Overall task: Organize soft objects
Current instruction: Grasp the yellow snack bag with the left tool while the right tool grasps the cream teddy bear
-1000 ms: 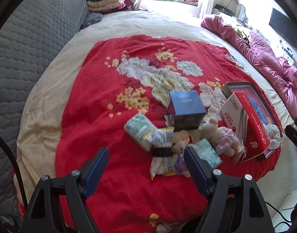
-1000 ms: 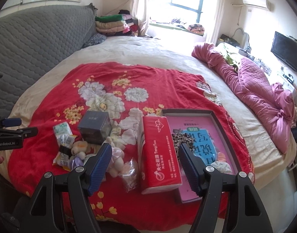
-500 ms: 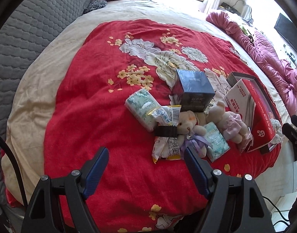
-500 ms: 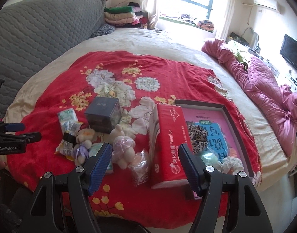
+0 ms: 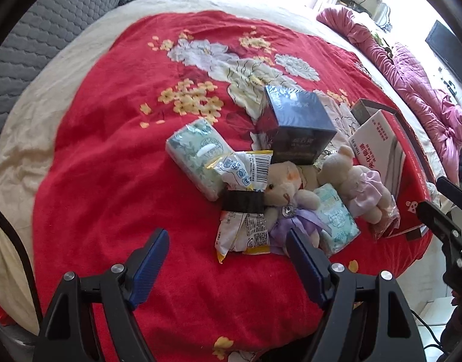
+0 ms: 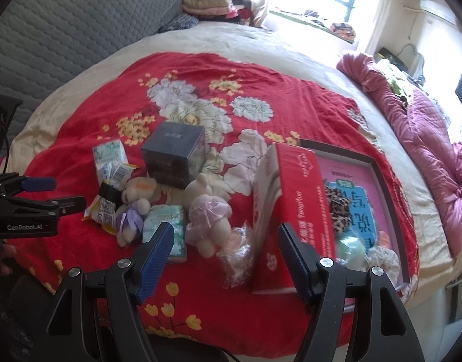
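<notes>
- The left gripper (image 5: 226,253) is hanging spread and empty above the red blanket (image 5: 110,181).
- The right gripper (image 6: 225,246) is gaping too, empty.
- Two teddy bears (image 5: 287,194) are lying beside a dark box (image 5: 297,123).

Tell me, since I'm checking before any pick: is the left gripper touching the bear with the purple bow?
Apart. The left wrist view shows the open left gripper above the blanket, short of the bear.

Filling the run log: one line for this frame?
left gripper: open, empty | right gripper: open, empty | toy bears, tissue packs, snack bag: piled on red blanket, untouched
</notes>
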Tool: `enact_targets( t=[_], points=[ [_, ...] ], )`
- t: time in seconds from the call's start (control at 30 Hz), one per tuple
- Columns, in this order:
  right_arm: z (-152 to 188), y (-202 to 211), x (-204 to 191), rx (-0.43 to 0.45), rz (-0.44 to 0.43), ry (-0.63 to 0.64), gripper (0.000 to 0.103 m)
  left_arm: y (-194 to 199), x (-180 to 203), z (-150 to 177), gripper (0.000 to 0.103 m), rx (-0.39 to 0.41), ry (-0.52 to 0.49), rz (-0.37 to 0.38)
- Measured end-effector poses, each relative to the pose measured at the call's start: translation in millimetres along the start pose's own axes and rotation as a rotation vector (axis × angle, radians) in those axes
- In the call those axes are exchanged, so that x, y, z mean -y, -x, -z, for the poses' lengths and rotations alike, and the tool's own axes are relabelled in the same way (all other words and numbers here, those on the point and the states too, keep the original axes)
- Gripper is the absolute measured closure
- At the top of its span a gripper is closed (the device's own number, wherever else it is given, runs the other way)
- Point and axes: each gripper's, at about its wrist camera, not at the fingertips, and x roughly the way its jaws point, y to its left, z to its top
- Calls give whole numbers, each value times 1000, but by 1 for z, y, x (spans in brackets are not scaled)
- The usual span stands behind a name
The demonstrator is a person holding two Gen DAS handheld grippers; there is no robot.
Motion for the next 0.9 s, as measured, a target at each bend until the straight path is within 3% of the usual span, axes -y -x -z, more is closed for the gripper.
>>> enact_targets(
  t=[0.5, 0.7, 0.9],
  points=[
    [-10, -54, -19, -95, -22, 79, 31, -50, -3, -15, 24, -89, 31, 2],
    [-19, -72, -12, -124, -17, 65, 30, -56, -7, -20, 24, -88, 49, 0],
    [-22, -97, -19, -182, 9, 130, 31, -62, -7, -20, 24, -100, 58, 36]
  ],
)
